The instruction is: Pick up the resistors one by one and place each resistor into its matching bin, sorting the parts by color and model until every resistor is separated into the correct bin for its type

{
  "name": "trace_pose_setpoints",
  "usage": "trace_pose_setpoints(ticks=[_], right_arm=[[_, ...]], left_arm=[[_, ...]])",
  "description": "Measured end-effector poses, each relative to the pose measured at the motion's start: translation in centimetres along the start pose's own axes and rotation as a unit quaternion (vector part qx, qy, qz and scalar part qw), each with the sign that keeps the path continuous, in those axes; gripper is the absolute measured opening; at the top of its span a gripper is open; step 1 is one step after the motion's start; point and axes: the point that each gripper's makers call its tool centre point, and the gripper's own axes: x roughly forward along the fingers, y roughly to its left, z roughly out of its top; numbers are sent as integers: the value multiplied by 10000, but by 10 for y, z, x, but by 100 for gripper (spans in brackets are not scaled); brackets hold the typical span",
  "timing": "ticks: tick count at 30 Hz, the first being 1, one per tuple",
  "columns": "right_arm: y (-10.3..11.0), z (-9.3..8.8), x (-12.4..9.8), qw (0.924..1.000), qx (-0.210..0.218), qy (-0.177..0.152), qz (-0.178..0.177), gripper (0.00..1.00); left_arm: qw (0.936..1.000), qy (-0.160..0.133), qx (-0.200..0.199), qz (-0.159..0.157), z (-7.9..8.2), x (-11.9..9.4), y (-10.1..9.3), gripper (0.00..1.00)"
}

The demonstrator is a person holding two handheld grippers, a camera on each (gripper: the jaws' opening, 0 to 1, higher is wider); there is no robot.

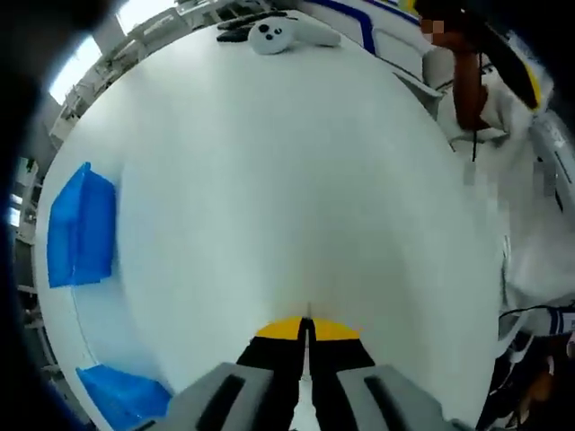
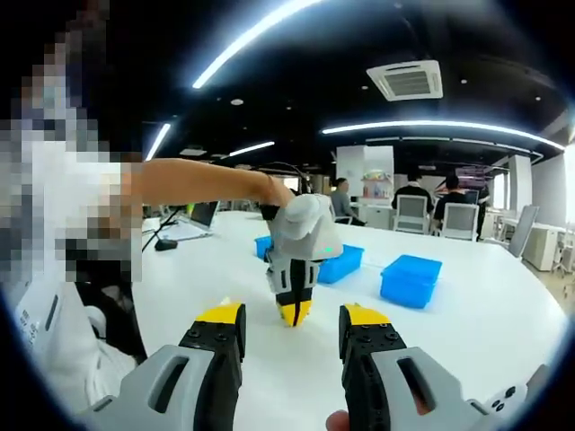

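left gripper (image 1: 306,330) jaws pressed together tip-down on white table (image 1: 296,180), grasped part too small to tell, right gripper (image 2: 289,328) spread and idle; best lifted slowly toward far-left blue bins (image 1: 81,229).

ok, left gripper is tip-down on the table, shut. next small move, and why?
Probably lift the left gripper a little and check the tips: its jaws look closed against the bare white table, no resistor is discernible there, and the blue bins sit off to the side.
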Motion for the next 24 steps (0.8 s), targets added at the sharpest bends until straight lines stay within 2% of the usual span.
trace_pose_setpoints(ticks=[2,4,6,9,10,11,14,17,18,19,22,24], right_arm=[[0,1,0,10000,-3,-14,2,43],[-1,2,-2,10000,-1,-35,-11,43],[-2,3,-2,10000,-4,-40,-28,43],[-1,3,-2,10000,-2,-66,-11,43],[-1,3,-2,10000,-1,-69,-9,43],[-1,4,-1,10000,2,-73,3,43],[0,3,-1,10000,13,-65,27,43],[3,4,-1,10000,7,-74,66,43],[4,5,-1,9999,5,-80,75,43],[4,5,-1,9999,3,-79,83,43],[4,6,-1,9999,5,-69,95,43],[4,6,0,9999,5,-70,100,43]], left_arm=[[10000,-30,36,80,0,-3,0,4],[9993,-259,-54,260,5,-15,2,4],[9972,-453,-138,582,5,-32,8,4],[9928,-525,-47,1072,-3,-57,12,4],[9920,-597,-19,1116,-4,-63,10,4],[9885,-828,-200,1249,-5,-76,8,4],[9777,-1156,-343,1719,-15,-106,6,4],[9641,-1688,-609,1956,-24,-130,-8,4],[9576,-1865,-707,2081,-31,-138,-14,4],[9488,-2042,-796,2273,-36,-145,-15,4],[9269,-2499,-1071,2588,-50,-157,-28,4],[9079,-2744,-1197,2936,-64,-165,-37,5]])
